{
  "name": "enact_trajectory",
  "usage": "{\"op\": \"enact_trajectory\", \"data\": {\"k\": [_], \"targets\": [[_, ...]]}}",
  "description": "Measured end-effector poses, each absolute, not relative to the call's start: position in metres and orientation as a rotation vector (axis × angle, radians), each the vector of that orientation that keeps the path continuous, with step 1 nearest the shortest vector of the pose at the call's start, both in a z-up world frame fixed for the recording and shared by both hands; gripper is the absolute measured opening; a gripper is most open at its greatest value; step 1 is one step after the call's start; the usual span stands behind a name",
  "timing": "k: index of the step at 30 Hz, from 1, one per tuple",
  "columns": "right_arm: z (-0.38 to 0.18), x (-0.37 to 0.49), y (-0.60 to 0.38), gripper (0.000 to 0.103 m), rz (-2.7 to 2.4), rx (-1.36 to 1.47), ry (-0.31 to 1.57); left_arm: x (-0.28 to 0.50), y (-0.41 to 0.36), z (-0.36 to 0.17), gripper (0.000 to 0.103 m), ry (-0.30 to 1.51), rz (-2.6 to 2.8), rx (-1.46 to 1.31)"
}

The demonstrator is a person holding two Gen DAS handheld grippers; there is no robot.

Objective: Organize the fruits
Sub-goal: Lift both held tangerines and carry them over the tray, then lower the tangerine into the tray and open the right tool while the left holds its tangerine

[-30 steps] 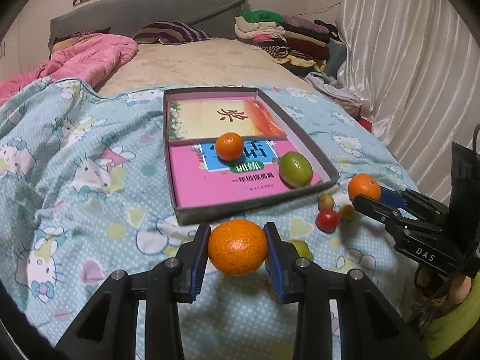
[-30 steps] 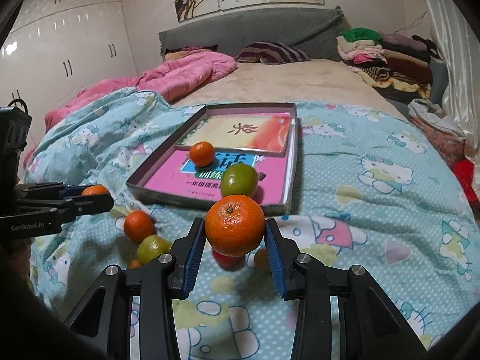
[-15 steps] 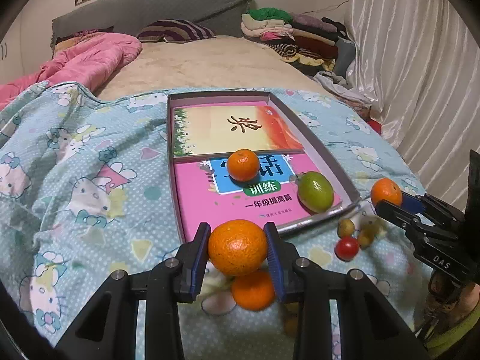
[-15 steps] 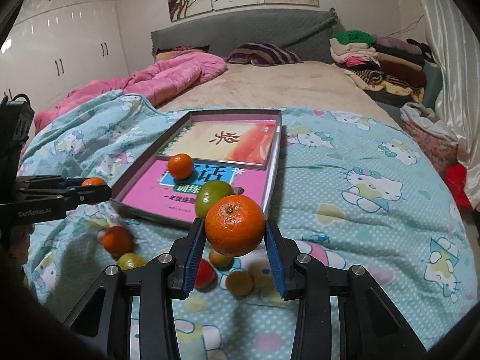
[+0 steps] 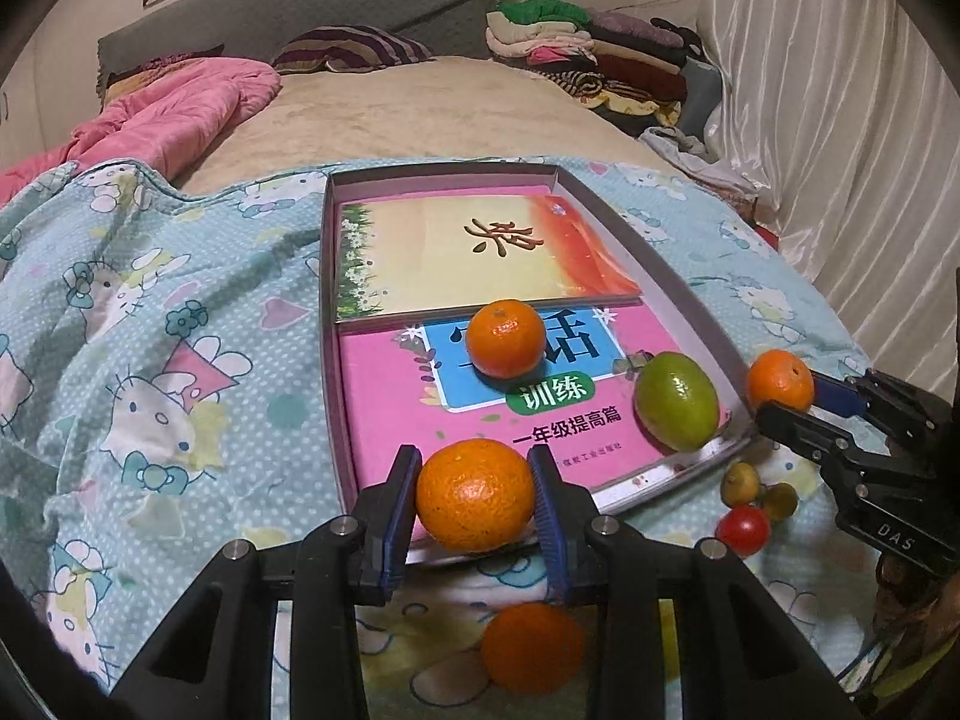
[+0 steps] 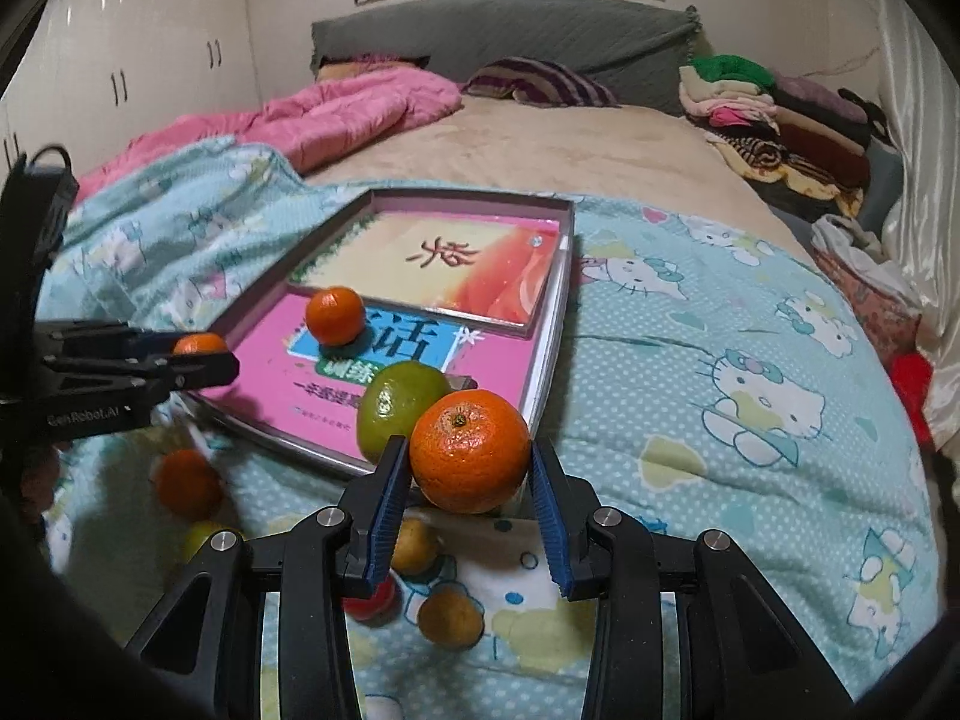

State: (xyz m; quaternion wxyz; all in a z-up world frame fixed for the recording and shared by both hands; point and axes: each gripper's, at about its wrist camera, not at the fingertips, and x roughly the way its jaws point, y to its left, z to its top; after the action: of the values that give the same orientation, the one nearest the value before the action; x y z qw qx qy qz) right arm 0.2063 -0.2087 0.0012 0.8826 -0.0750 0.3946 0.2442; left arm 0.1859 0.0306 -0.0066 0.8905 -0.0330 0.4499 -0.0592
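My left gripper point(image 5: 475, 495) is shut on an orange point(image 5: 475, 493) above the near edge of the grey box lid point(image 5: 329, 324). My right gripper point(image 6: 471, 461) is shut on another orange point(image 6: 470, 450) at the lid's near right corner; it also shows in the left wrist view point(image 5: 780, 379). In the lid, on two books, lie a small orange point(image 5: 506, 338) and a green citrus point(image 5: 677, 401). On the blanket lie a loose orange point(image 5: 533, 647), a red cherry tomato point(image 5: 743, 530) and small yellowish fruits point(image 5: 739, 483).
The lid sits on a blue cartoon-print blanket point(image 5: 150, 324) on a bed. A pink quilt point(image 5: 180, 102) is at the far left, stacked clothes point(image 5: 576, 42) at the far right, a white curtain point(image 5: 840, 120) along the right.
Both grippers have moved forward with their oranges, closer to the box lid. The loose fruits on the blanket now lie under and behind the fingers.
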Motion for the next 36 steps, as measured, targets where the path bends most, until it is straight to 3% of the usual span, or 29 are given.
{"op": "enact_trajectory", "data": {"k": [36], "targets": [[-0.007, 0.212, -0.196, 0.046, 0.539, -0.23, 0.816, 0.197, 0.033, -0.024, 0.037, 0.962, -0.121, -0.059]]}}
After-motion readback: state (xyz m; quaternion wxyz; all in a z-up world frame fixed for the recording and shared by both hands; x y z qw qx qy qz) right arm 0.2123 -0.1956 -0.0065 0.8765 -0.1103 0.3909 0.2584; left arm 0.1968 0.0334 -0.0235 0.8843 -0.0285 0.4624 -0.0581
